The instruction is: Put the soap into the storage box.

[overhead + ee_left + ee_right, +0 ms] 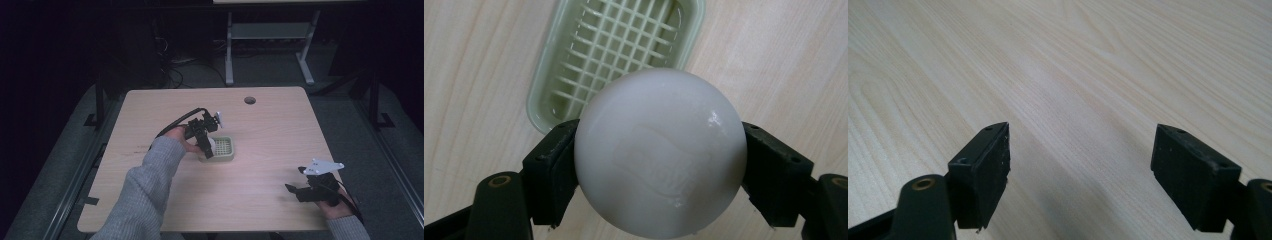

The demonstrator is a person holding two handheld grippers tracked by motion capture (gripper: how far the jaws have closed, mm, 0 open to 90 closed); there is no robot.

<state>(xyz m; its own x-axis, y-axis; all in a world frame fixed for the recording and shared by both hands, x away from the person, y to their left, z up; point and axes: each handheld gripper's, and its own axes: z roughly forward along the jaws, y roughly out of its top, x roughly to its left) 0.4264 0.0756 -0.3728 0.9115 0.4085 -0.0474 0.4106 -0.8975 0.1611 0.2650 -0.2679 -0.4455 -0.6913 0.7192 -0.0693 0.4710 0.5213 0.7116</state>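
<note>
A round white bar of soap (659, 152) sits clamped between the two black jaws of my left gripper (659, 165), held just above the near end of a pale green soap dish (544, 95) with a grid insert. From above, that left gripper (207, 145) hangs over the left edge of the soap dish (227, 156) near the middle of the wooden table (270, 125). My right gripper (296, 181) rests low near the table's front right, and in its own view the right gripper (1080, 165) stands open over bare wood.
A round cable hole (249, 100) sits near the table's far edge. A grey-sleeved forearm (145, 190) reaches in from the lower left. Beyond the table stands a metal desk frame (265, 45) on a dark floor.
</note>
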